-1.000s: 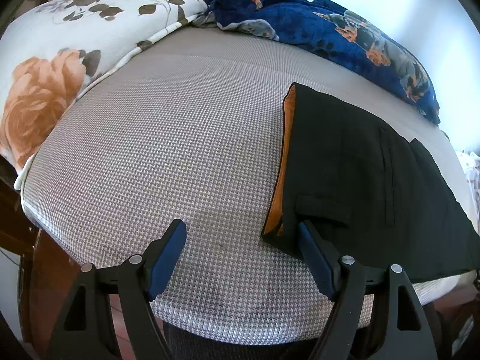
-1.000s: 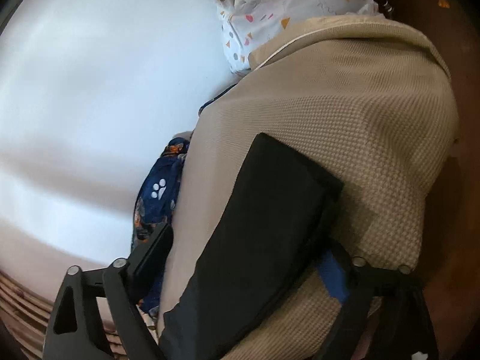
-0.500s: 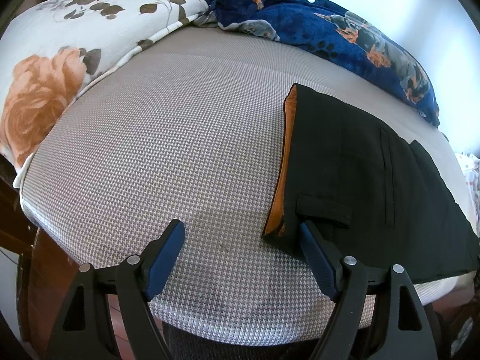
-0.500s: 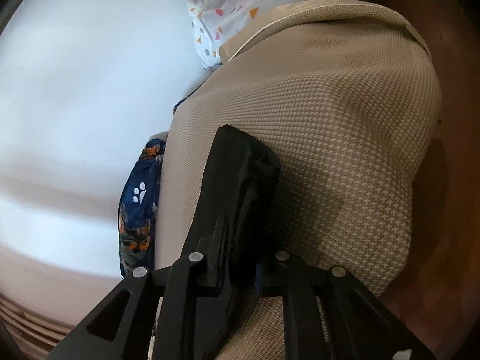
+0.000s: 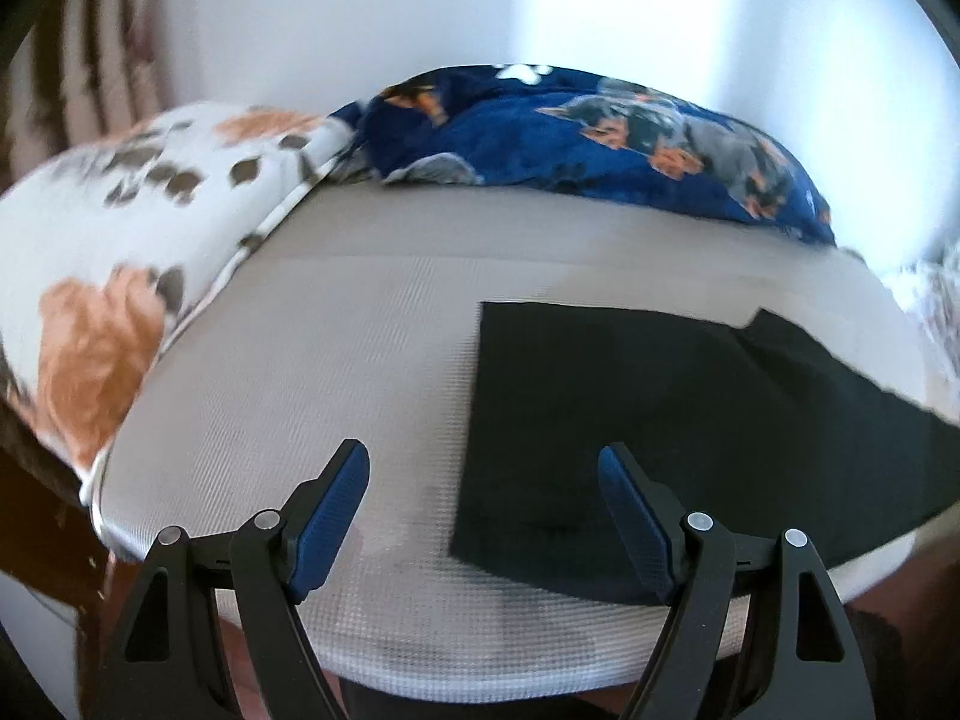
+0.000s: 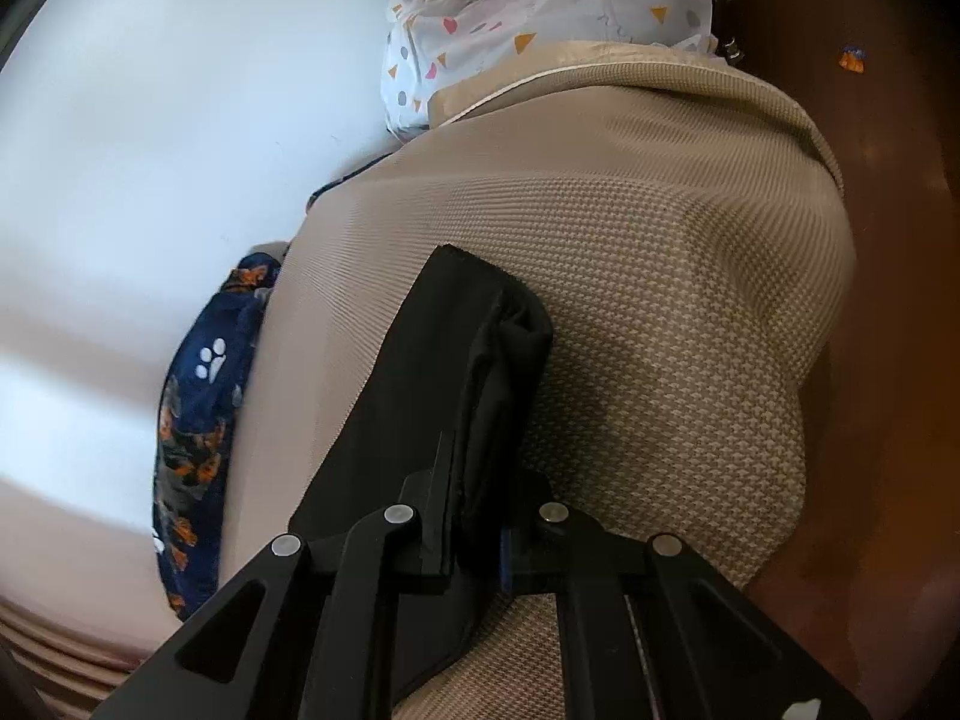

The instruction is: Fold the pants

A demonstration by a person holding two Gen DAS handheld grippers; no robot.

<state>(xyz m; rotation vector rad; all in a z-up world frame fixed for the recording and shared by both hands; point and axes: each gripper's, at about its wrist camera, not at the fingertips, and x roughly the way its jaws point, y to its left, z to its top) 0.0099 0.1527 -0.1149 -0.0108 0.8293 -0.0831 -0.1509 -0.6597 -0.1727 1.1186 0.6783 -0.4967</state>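
Black pants (image 5: 648,414) lie flat on the beige houndstooth bed cover (image 5: 336,372), waist end toward the left. My left gripper (image 5: 483,516) is open, its blue pads straddling the pants' near waist corner, a little above the bed edge. In the right wrist view my right gripper (image 6: 474,546) is shut on the leg end of the pants (image 6: 456,372), which bunches up between the jaws over the bed cover (image 6: 660,312).
A floral pillow (image 5: 120,252) lies at the left, a navy dog-print blanket (image 5: 588,138) along the wall, also in the right wrist view (image 6: 198,420). A white triangle-print cloth (image 6: 528,18) sits at the foot. Brown floor (image 6: 888,240) lies beyond the bed edge.
My right gripper closed on the pants' leg end and gathers the fabric. The left gripper tilted up and shifted, so the orange waistband lining is no longer visible.
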